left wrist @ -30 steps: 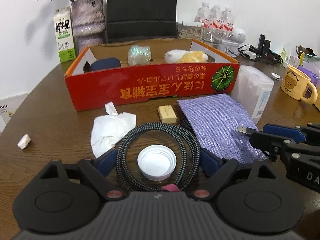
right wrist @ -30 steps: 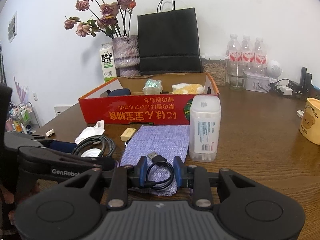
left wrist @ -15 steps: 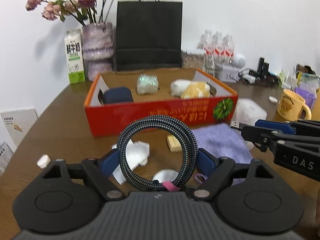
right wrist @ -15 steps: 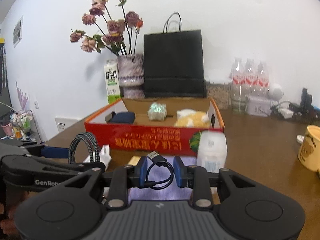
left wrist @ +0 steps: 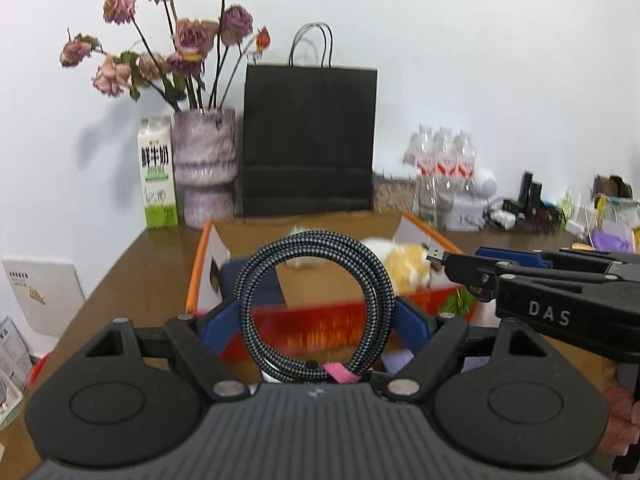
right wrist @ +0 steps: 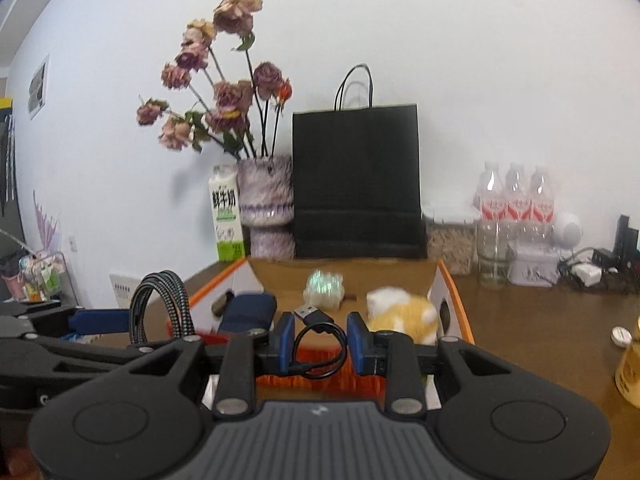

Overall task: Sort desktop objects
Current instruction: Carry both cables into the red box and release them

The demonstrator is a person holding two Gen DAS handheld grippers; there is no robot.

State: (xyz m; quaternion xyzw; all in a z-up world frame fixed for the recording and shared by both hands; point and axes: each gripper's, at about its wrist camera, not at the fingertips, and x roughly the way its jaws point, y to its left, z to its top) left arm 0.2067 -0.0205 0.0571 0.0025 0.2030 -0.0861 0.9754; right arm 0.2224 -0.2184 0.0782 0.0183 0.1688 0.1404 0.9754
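Both tools have risen since the earlier frames: the braided cable coil (left wrist: pixel 316 308), which lay flat on the worktop around a white lid, now stands upright off the surface in the left tool (left wrist: pixel 316 322), and the small black USB cable (right wrist: pixel 318 340) has lifted with the right tool (right wrist: pixel 320 342) away from the purple cloth. The red cardboard box (left wrist: pixel 320 330), taken here as the landmark, now sits lower in both views, with the wall behind it filling most of each picture.

The left tool's blue pads press on either side of the braided coil, jaws wide, holding it on the near side of the box's front wall; a pink tie (left wrist: pixel 340 372) binds the coil at its bottom. The right tool is clamped narrowly on the looped black cable, its USB plug (right wrist: pixel 312 314) sticking up over the box's near edge. In the left view the right tool reaches in to the right of the coil, just in front of the box.

Inside the box lie a dark blue case (right wrist: pixel 250 312) at the left, a pale crinkled packet (right wrist: pixel 324 286) toward the back, and a white and yellow plush toy (right wrist: pixel 400 312) at the right. Behind the box stand a black paper bag (left wrist: pixel 310 140), a vase of dried roses (left wrist: pixel 204 160) and a milk carton (left wrist: pixel 157 172). The worktop (right wrist: pixel 540 320) to the right of the box is brown wood.
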